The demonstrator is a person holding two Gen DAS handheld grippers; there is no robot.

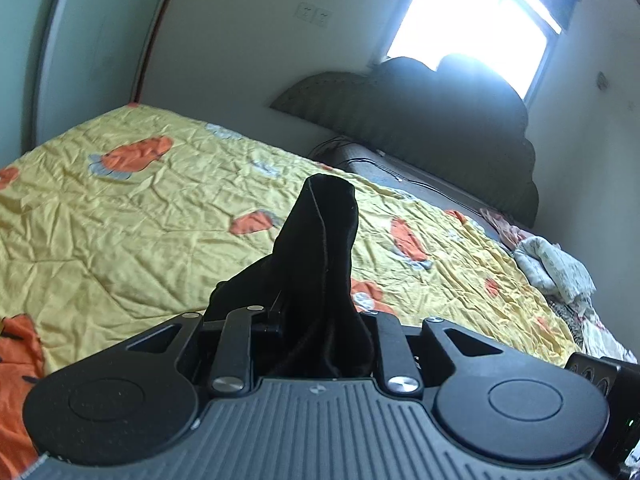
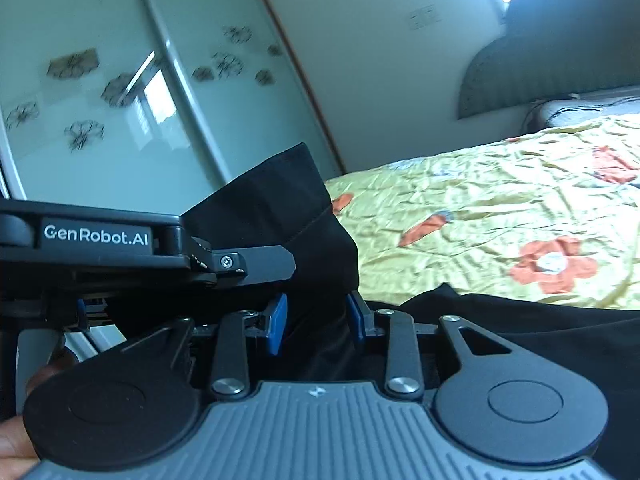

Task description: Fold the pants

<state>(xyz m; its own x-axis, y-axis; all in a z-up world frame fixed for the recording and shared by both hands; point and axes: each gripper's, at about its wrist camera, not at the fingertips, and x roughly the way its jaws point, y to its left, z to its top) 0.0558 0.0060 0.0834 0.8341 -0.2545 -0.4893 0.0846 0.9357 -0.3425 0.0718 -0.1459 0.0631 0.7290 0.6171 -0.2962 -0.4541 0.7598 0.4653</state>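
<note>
Left wrist view, both tools gripping black pants point(image 1: 320, 264) over yellow floral bedspread point(image 1: 120, 208), window point(image 1: 472, 20) behind.

black pants point(image 1: 320, 248), yellow orange-flowered bedspread point(image 1: 120, 216)

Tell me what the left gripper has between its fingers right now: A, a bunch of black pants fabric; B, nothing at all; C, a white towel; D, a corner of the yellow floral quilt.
A: in the left wrist view, the left gripper is closed on black pants fabric that sticks up above the yellow floral quilt.
</note>
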